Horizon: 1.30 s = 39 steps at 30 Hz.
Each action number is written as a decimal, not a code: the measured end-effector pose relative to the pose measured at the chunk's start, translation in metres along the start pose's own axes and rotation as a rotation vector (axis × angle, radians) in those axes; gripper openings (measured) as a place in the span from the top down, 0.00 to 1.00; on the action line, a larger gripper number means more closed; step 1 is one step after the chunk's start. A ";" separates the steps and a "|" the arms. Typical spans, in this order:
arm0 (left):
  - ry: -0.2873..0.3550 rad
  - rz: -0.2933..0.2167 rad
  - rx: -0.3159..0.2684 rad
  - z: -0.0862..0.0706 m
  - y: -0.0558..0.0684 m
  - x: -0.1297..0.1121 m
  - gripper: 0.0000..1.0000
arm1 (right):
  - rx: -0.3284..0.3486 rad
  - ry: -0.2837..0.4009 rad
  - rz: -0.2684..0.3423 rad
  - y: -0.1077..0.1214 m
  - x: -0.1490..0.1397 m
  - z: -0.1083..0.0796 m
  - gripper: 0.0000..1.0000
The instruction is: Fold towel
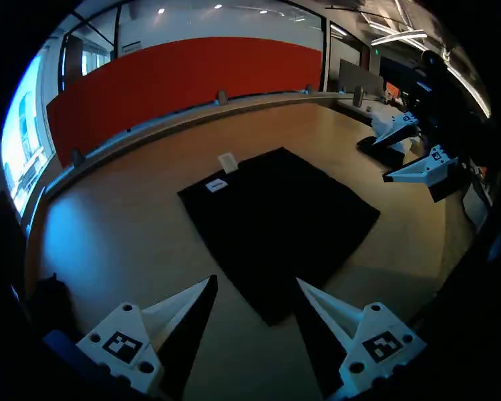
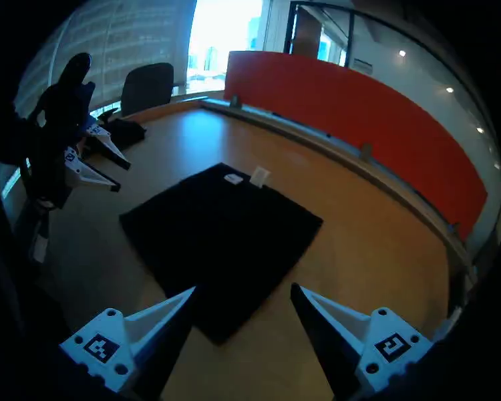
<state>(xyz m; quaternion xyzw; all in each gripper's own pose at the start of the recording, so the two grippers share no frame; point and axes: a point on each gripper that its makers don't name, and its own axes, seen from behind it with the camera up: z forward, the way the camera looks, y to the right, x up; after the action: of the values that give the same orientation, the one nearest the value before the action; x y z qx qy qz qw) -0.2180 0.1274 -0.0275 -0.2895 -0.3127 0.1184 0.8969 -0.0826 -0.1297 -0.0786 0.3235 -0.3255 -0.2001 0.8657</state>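
A black towel (image 1: 277, 220) lies flat and spread out on the wooden table (image 1: 117, 227), with a white tag (image 1: 217, 185) near its far edge. My left gripper (image 1: 256, 279) is open, its fingertips hovering over the towel's near corner with nothing between them. In the right gripper view the same towel (image 2: 220, 234) spreads ahead of my right gripper (image 2: 242, 287), also open and empty above a near corner. Each gripper appears in the other's view across the towel: the right gripper (image 1: 379, 162) at the upper right, the left gripper (image 2: 125, 178) at the far left, both held by a dark-sleeved person.
A small white card (image 1: 228, 162) stands at the towel's far edge. A red partition (image 1: 184, 80) runs along the table's far side. A dark object (image 2: 127, 130) lies on the table beyond the left gripper. An office chair (image 2: 147, 87) stands by the window.
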 end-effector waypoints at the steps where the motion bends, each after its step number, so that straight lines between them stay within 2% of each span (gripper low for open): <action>1: -0.008 0.002 -0.003 0.002 0.001 -0.003 0.24 | 0.004 -0.007 0.000 -0.002 -0.004 0.002 0.00; 9: -0.072 0.018 -0.032 0.018 0.008 -0.030 0.24 | 0.027 -0.060 0.013 -0.010 -0.030 0.017 0.00; 21: -0.140 0.031 -0.066 0.035 0.019 -0.055 0.24 | 0.064 -0.133 0.009 -0.016 -0.063 0.024 0.00; 32: -0.184 0.055 -0.072 0.041 0.025 -0.067 0.24 | 0.080 -0.153 0.029 -0.019 -0.073 0.027 0.03; 39: -0.196 0.060 -0.063 0.041 0.025 -0.069 0.24 | 0.091 -0.168 0.016 -0.020 -0.080 0.028 0.10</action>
<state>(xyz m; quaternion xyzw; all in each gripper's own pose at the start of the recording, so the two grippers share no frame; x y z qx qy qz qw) -0.2984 0.1392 -0.0501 -0.3140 -0.3935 0.1629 0.8485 -0.1616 -0.1121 -0.1108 0.3421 -0.4083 -0.2047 0.8212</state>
